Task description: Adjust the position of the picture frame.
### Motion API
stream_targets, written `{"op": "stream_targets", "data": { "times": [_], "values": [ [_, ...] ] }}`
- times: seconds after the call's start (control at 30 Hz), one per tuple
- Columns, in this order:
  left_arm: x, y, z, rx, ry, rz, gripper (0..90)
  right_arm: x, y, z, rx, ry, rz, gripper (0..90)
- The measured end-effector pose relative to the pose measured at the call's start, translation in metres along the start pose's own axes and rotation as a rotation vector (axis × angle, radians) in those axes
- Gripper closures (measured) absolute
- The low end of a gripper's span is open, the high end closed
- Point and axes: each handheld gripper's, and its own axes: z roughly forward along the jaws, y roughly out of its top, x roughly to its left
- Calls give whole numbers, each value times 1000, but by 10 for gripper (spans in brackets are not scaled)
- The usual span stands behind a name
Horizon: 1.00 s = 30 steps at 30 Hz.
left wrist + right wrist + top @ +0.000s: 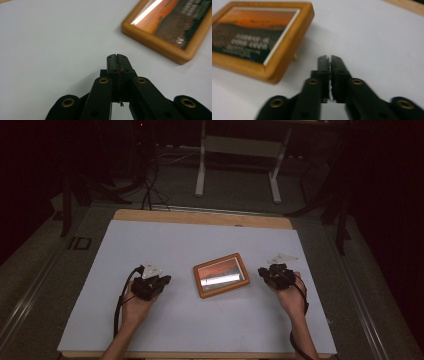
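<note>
Two grippers: left gripper (159, 281) & right gripper (268, 271), jaws together, empty.
Frame: wooden picture frame (221, 275) (text blurred, unreadable).
Surface: white sheet (200, 245) on table (200, 216); room dark.

**Dim room, lit table, soft close-ups**

High view: surroundings nearly black, light falls from above on the white sheet (200, 320); bright glare strip across the picture frame (221, 275). Left gripper view: sharp near the jaws, frame blurred w/ glare at top. Right gripper view: soft overall, motion blur; frame throws a faint shadow.
</note>
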Motion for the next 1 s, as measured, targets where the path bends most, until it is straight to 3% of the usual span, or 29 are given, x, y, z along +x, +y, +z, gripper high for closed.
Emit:
{"op": "stream_targets", "data": {
  "times": [0.33, 0.6, 0.77, 1.0],
  "values": [
    [-23, 4, 10, 14, -91, 52, 900, 8, 15, 16, 5, 55, -21, 900],
    [-39, 4, 19, 17, -170, 64, 899, 13, 15, 25, 28, 82, -32, 900],
    [-48, 3, 24, 5, -242, 81, 899, 14, 13, 27, 31, 93, -26, 900],
    [-60, 2, 34, 43, -267, 112, 899, 16, 11, 29, 32, 104, -24, 900]
  ]
}}
